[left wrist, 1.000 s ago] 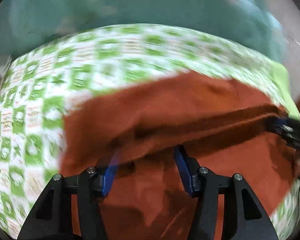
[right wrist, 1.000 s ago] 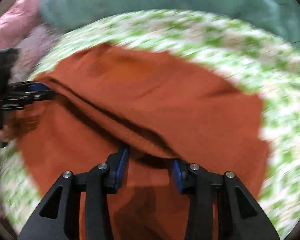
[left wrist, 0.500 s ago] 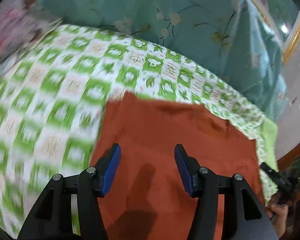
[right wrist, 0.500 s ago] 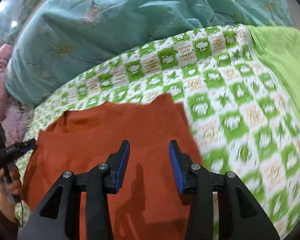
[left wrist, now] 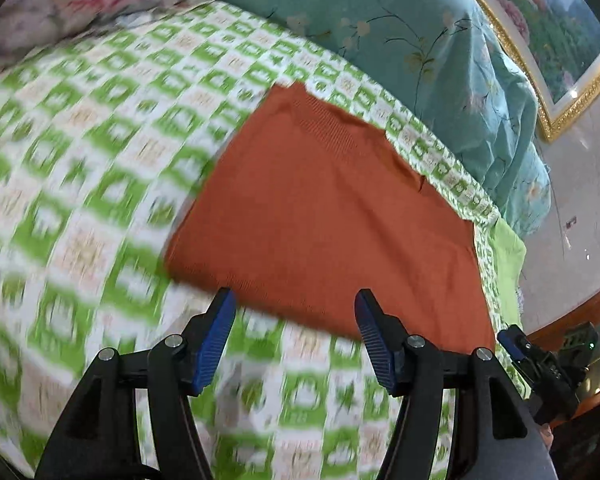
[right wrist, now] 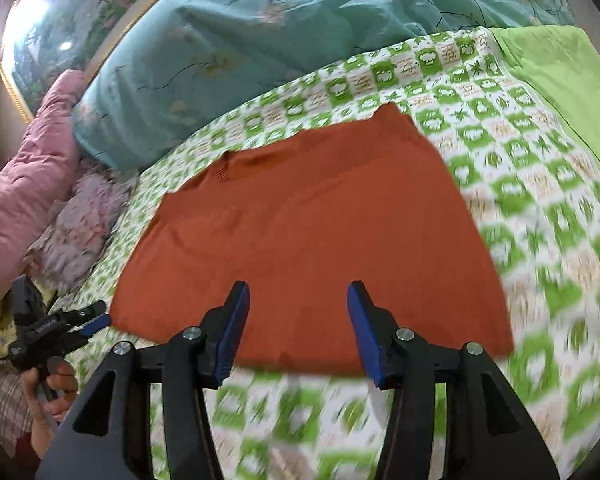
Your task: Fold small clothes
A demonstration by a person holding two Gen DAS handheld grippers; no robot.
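The folded rust-orange sweater [left wrist: 320,216] lay flat, long axis toward 1 o'clock, while left gripper [left wrist: 294,340] and right gripper [right wrist: 296,328], jaws just widened, gripped nothing

A bedroom in a home.
A bed [right wrist: 500,92] is spread with a green-and-white checked sheet, a teal flowered quilt [right wrist: 260,32] bunched along its far side, a pink padded cover [right wrist: 28,184] at one end, and a gold-framed landscape painting [left wrist: 560,28] hangs on the wall behind.
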